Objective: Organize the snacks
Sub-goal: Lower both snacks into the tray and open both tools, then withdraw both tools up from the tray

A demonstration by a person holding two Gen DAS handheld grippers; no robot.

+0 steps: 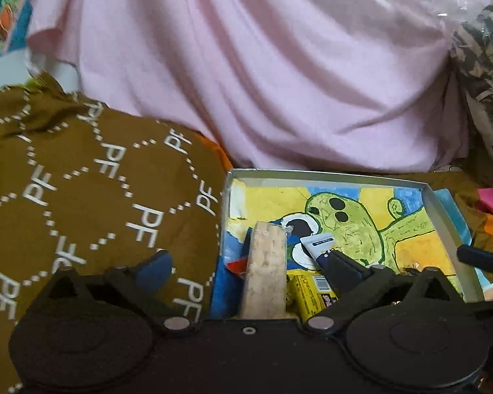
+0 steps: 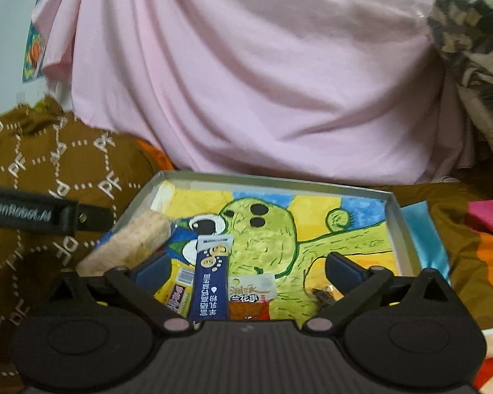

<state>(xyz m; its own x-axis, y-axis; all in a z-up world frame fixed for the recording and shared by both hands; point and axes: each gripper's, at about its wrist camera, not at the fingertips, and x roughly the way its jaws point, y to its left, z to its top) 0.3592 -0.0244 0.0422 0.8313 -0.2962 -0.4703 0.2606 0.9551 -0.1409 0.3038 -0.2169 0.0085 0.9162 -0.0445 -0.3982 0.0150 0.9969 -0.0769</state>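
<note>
A shallow grey tray (image 1: 443,216) lined with a green cartoon drawing holds the snacks. In the left wrist view my left gripper (image 1: 248,257) stands open over the tray's near left corner. A beige cracker bar in clear wrap (image 1: 266,272) lies between its fingers, untouched by the pads. Beside it are a dark blue stick packet (image 1: 320,246) and a yellow packet (image 1: 307,295). My right gripper (image 2: 246,257) is open too, above the blue stick packet (image 2: 210,279), the yellow packet (image 2: 177,290), a white and orange packet (image 2: 253,295) and a small dark snack (image 2: 318,295). Nothing is gripped.
A pink cloth (image 1: 263,65) hangs behind the tray. Brown cloth printed with PF letters (image 1: 82,180) covers the left side. A patterned bundle in clear plastic (image 1: 483,49) sits at the upper right. Pink and orange items (image 2: 486,220) lie right of the tray.
</note>
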